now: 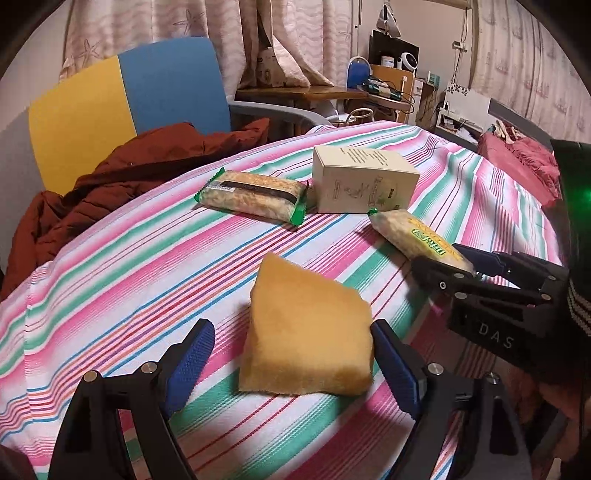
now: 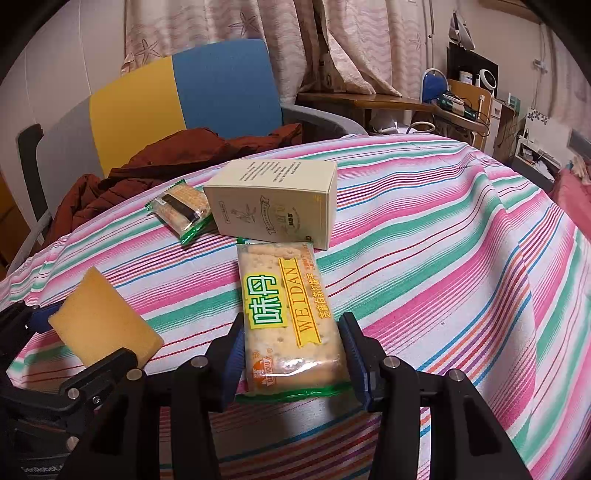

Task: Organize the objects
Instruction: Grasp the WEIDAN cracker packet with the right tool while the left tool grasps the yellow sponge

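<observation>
Striped tablecloth (image 1: 129,266) carries everything: left gripper (image 1: 291,363) spread around yellow sponge (image 1: 306,332), right gripper (image 2: 291,350) pinching WEIDAN cracker pack (image 2: 288,314), cream box (image 2: 273,206) at 12 o'clock, second cracker pack (image 2: 181,210) at 11.

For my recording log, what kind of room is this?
Probably a lived-in bedroom or home study: starfish-patterned curtains, a cluttered wooden desk, and a red-covered bed beside the striped tablecloth.
</observation>
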`<state>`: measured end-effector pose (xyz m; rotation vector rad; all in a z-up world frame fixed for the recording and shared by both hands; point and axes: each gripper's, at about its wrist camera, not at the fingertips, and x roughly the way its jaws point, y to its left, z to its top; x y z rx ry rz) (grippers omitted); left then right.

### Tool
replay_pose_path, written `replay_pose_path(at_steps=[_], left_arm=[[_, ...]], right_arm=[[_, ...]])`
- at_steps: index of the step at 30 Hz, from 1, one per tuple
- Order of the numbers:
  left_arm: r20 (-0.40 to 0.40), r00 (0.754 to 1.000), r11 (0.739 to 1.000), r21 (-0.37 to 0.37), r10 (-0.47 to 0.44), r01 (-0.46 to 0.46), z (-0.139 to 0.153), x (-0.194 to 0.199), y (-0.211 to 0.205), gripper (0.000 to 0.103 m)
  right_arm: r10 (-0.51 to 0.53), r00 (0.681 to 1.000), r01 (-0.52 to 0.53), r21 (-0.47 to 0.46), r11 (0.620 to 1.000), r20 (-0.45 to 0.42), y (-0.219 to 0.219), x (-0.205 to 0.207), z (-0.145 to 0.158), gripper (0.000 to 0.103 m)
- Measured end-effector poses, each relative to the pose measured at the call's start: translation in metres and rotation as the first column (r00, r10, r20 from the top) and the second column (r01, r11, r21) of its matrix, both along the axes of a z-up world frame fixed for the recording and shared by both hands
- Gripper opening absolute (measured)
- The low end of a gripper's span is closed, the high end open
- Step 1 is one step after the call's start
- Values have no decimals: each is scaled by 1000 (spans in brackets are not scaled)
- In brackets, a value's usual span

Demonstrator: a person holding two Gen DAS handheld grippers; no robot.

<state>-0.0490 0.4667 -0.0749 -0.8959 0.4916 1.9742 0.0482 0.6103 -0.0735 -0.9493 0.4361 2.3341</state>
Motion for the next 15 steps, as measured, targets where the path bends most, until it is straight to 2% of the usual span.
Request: replay_pose_path(at_steps=[4,6,9,13,15], left_arm=[[19,1000,1000,14,-4,4,-1,-2,-2,87],[0,1000,1000,17,-12,12,0,1,-1,79],[-80,996,999,3,-51,51,3,18,1,66],[-162,985,998,-23,-66,63,5,31,3,65],[-161,985,998,-18,-65,63,6,31,1,65]], right_arm=[[-1,1000,1,4,1000,2,-1,0,0,50],[-1,1000,1,5,1000,3,-1,0,0,50],[-3,1000,3,9,1000,3,-1,0,0,50],[-3,1000,3,18,1000,8,-2,0,0,49],[-4,1000,4,20,1000,9,-3,0,1,49]])
